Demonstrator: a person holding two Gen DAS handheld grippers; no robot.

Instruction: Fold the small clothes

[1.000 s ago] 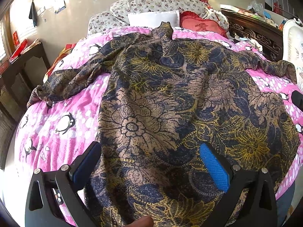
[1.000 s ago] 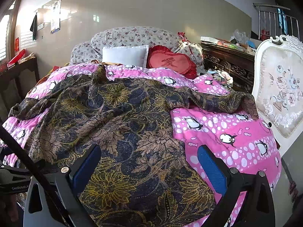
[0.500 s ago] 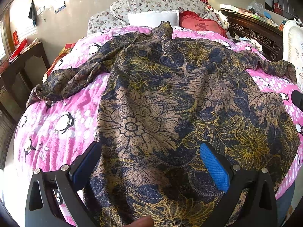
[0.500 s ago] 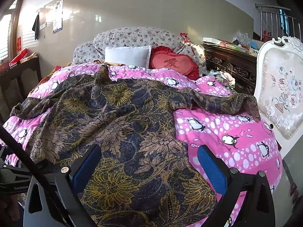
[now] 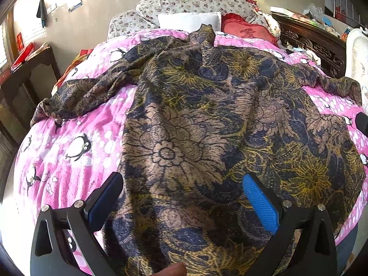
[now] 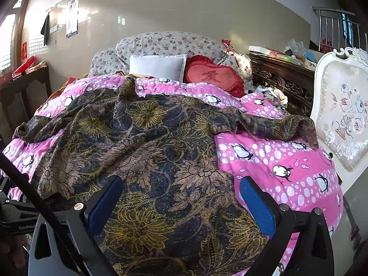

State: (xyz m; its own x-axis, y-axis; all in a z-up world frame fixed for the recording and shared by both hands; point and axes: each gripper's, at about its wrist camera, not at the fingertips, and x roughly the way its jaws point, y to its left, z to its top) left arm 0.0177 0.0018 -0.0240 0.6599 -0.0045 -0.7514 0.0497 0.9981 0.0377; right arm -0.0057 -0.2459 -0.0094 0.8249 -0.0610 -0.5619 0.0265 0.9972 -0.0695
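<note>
A dark floral garment [image 5: 207, 119] in navy, tan and yellow lies spread flat on a pink penguin bedspread [image 5: 69, 138], sleeves out to each side. It also shows in the right wrist view [image 6: 149, 151]. My left gripper [image 5: 181, 197] is open and empty, hovering over the garment's lower left part. My right gripper [image 6: 179, 200] is open and empty over the garment's lower right part, its right finger [image 6: 257, 204] over the bedspread [image 6: 287, 161]. The left sleeve end [image 5: 53, 108] is bunched; the right sleeve end [image 6: 294, 126] lies near the bed's edge.
Pillows sit at the head: a white one [image 6: 158, 66], a red heart cushion [image 6: 214, 76] and floral ones [image 6: 165, 43]. A carved dark cabinet [image 6: 283, 78] and a white upholstered chair [image 6: 342, 119] stand on the right. A dark side table [image 5: 25, 76] stands on the left.
The right wrist view has drifted slightly, showing the bed a little lower in frame. The left gripper and the garment have not visibly moved.
</note>
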